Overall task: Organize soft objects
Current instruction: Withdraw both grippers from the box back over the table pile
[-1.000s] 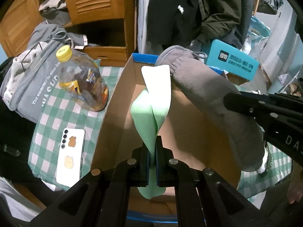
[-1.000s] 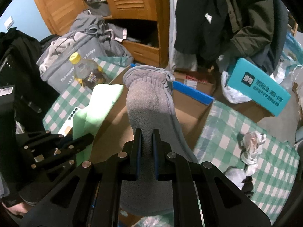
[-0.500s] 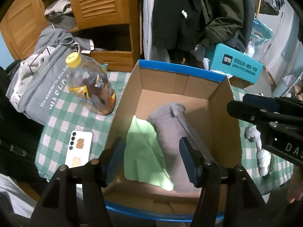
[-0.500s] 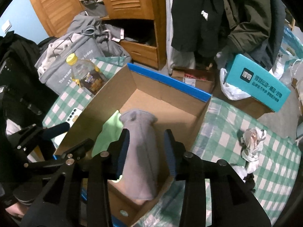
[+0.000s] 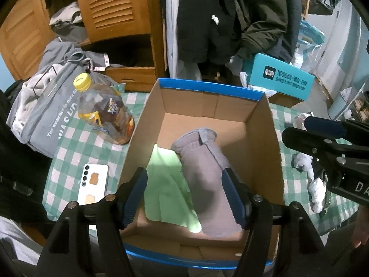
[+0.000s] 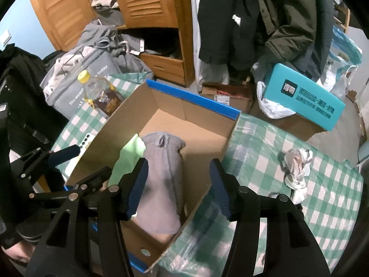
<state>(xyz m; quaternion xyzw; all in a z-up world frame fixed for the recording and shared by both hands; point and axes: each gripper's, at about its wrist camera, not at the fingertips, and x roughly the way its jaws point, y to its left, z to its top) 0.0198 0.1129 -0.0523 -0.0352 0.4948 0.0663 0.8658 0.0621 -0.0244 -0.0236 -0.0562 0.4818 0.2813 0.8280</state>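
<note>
A grey sock (image 5: 207, 180) and a light green cloth (image 5: 166, 189) lie side by side on the floor of an open cardboard box (image 5: 260, 138) with blue-edged flaps. My left gripper (image 5: 184, 187) is open and empty above the box's near end. My right gripper (image 6: 177, 182) is open and empty above the sock (image 6: 161, 184); the green cloth (image 6: 126, 159) shows to its left inside the box (image 6: 203, 129). The right gripper also shows at the right edge of the left wrist view (image 5: 322, 143).
The box stands on a green checked tablecloth (image 6: 288, 184). A yellow-capped bottle (image 5: 103, 113) and a white phone (image 5: 92, 184) lie left of it. Crumpled white tissues (image 6: 295, 170) lie to its right. A teal box (image 6: 302, 101), a grey bag (image 5: 46, 106) and a wardrobe stand behind.
Both grippers opened and let go: the grey sock and the green cloth dropped into the box. Both grippers have since drawn back slightly and opened wider.
</note>
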